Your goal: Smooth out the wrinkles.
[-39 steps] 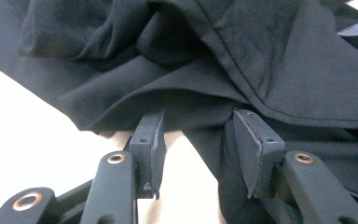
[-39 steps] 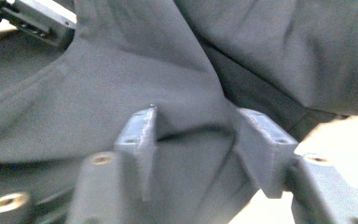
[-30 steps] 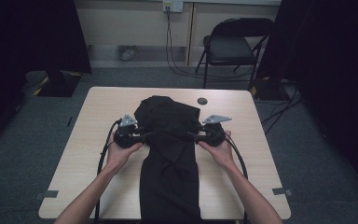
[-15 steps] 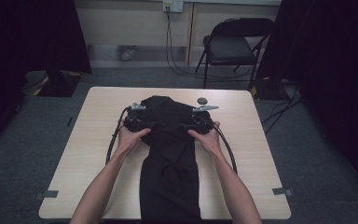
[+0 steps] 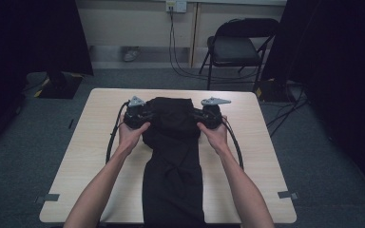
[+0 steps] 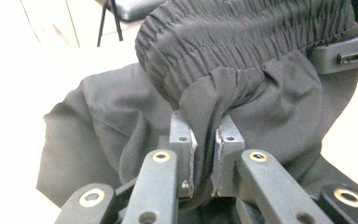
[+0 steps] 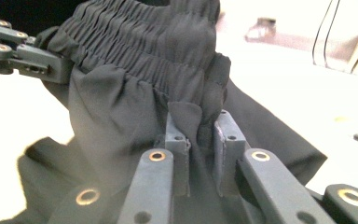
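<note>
So, the setup is a light wood-look table [image 5: 95, 156] sitting on grey carpet [image 5: 24, 161] in a pretty dim room, dark curtains [image 5: 33, 33] down both sides, a black folding chair [image 5: 240, 45] parked past the far edge, and cables [image 5: 173, 42] hanging from a wall outlet [image 5: 176, 5] along the pale back wall. On the table there's a pair of black trousers [image 5: 173, 166] laid lengthwise down the middle, legs running toward the person and off the near edge, waistband end up at the far half. The left gripper [image 5: 140, 116] and right gripper [image 5: 204, 116] sit on either side of that waistband end. In the left gripper view the jaws are pinched on a fold of black fabric just under the elastic waistband [image 6: 242, 32], cloth squeezed right between the pads; same story in the right gripper view, where the fabric below the gathered waistband [image 7: 144, 42] is nipped between the jaws. Compared with a second ago: both hands were further down the table, gripping about the middle of the garment, and now they're up toward the far end. The jaws on both have just been closing, with the cloth in between. The top part of the trousers looks bunched and lifted now, where it lay flatter before.
</note>
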Tool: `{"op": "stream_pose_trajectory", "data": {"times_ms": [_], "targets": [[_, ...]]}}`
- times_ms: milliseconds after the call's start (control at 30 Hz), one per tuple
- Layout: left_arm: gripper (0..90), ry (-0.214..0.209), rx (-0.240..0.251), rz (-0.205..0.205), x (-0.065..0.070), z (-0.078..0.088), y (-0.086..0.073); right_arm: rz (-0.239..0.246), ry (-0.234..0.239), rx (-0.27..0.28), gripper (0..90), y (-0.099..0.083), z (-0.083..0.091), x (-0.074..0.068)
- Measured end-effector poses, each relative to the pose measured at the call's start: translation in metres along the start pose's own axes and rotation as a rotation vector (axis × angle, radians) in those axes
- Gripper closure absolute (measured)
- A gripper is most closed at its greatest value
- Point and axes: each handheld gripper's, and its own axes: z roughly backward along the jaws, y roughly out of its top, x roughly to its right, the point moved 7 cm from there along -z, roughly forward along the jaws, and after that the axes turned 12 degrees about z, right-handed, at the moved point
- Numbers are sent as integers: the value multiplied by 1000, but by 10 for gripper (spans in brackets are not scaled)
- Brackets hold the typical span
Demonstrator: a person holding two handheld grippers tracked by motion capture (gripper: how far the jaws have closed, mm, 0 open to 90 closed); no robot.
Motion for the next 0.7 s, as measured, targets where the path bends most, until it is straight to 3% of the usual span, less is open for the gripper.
{"op": "stream_pose_trajectory", "data": {"times_ms": [67, 200, 267, 367, 467, 600, 700], "targets": [[813, -9, 20, -37, 11, 16, 13, 2, 10, 40, 794, 16, 15, -2], [813, -58, 59, -73, 37, 51, 24, 58, 26, 96, 797, 39, 48, -14], [812, -89, 81, -64, 50, 68, 24, 70, 41, 133, 798, 48, 65, -22], [811, -136, 96, -104, 68, 92, 13, 104, 59, 157, 798, 51, 94, -40], [811, -152, 43, -113, 80, 103, -15, 123, 84, 141, 799, 38, 111, -58], [810, -182, -50, -60, 86, 106, -61, 113, 138, 80, 799, 0, 118, -83], [807, -167, -168, -94, 84, 96, -103, 104, 173, 6, 799, -38, 117, -98]]}}
